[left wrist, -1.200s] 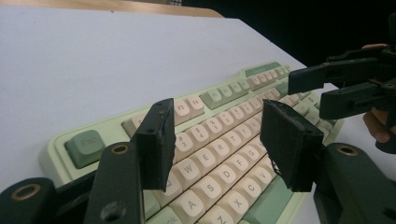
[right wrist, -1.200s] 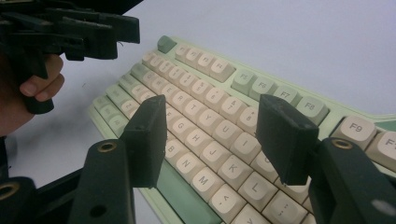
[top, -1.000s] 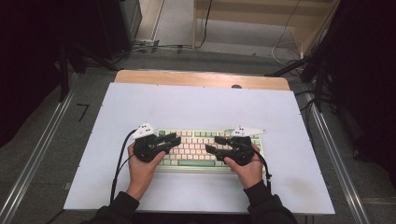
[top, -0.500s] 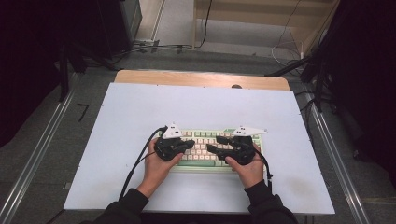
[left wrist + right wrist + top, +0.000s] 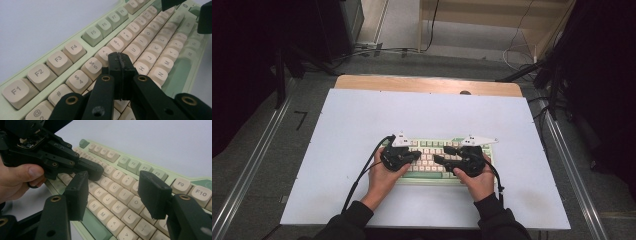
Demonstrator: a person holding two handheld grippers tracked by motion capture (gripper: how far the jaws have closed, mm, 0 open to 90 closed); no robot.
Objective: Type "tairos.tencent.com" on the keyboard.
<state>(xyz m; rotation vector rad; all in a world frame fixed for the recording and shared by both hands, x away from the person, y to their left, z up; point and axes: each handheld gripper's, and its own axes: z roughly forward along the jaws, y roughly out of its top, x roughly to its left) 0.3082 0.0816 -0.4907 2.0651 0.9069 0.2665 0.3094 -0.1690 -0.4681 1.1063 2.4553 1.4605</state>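
Pale blue sheeting covers the worktop (image 5: 362, 120), and on it lies one keyboard (image 5: 439, 172), green-framed with cream keys, near the person's edge at the middle. Two grippers work over it, one in each hand. Left gripper (image 5: 414, 156) has just been closing and is now clenched, jaws pressed together with nothing between them, their tip over the number and letter rows near the 6 key (image 5: 106, 53). Right gripper (image 5: 439, 160) stands released, jaws well apart above the letter keys, holding nothing.
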